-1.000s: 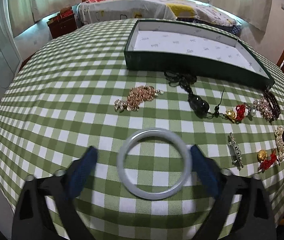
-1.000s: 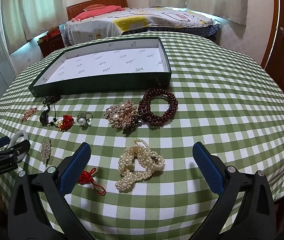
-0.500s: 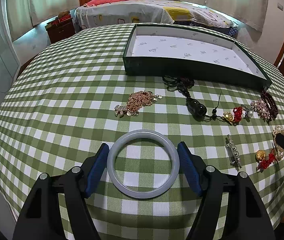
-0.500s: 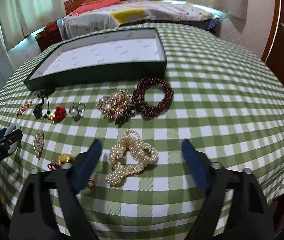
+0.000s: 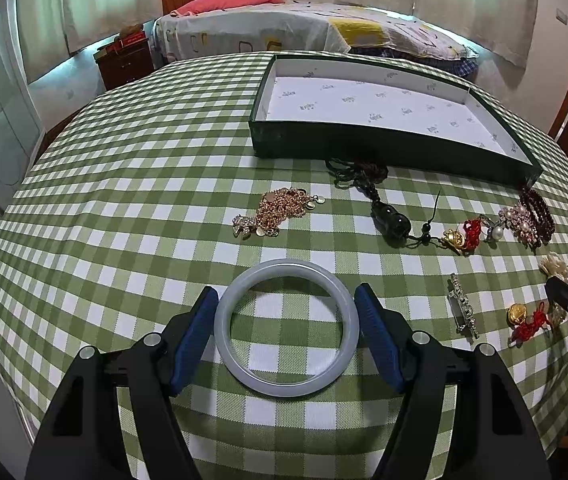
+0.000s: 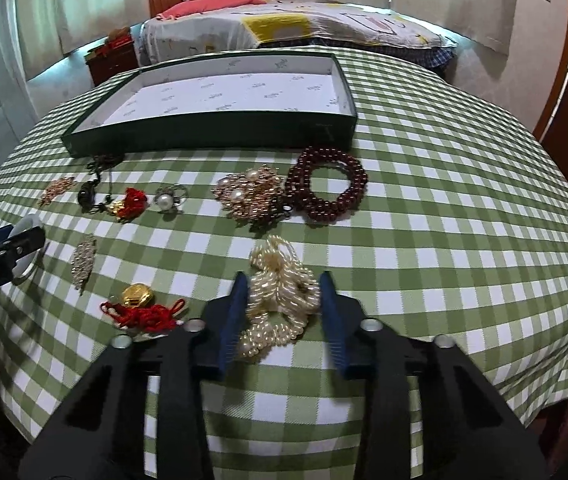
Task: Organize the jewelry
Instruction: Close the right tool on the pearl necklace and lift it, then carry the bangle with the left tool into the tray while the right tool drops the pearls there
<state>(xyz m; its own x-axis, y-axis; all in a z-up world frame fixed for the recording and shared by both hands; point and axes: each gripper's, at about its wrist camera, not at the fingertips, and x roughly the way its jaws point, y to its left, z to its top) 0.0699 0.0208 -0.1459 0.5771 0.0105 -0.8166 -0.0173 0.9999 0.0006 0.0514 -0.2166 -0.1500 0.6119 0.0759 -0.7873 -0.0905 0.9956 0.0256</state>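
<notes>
A pale jade bangle (image 5: 284, 389) lies flat on the green checked cloth at the near edge of the table. My left gripper (image 5: 287, 292) is shut on it, a blue pad against each side. In the right wrist view a heap of cream pearl strands (image 6: 279, 300) sits between the pads of my right gripper (image 6: 284, 280). Its jaws are closing, and both pads touch the pearls. The dark green box (image 5: 384, 148) with a white printed lining stands empty at the back of the table.
Loose pieces lie between the grippers and the box: a gold chain (image 5: 279, 208), a dark gourd pendant (image 5: 392, 224), a rhinestone brooch (image 5: 462, 312), a red knot with a gold charm (image 6: 139, 306), a pearl ring (image 6: 167, 200), a pearl-and-gold cluster (image 6: 251, 196), a dark red bead bracelet (image 6: 328, 188).
The left jaws narrowed from standing wide of the bangle to touching both its sides. The right jaws closed from fully wide onto the pearl heap, which now lies nearer the camera.
</notes>
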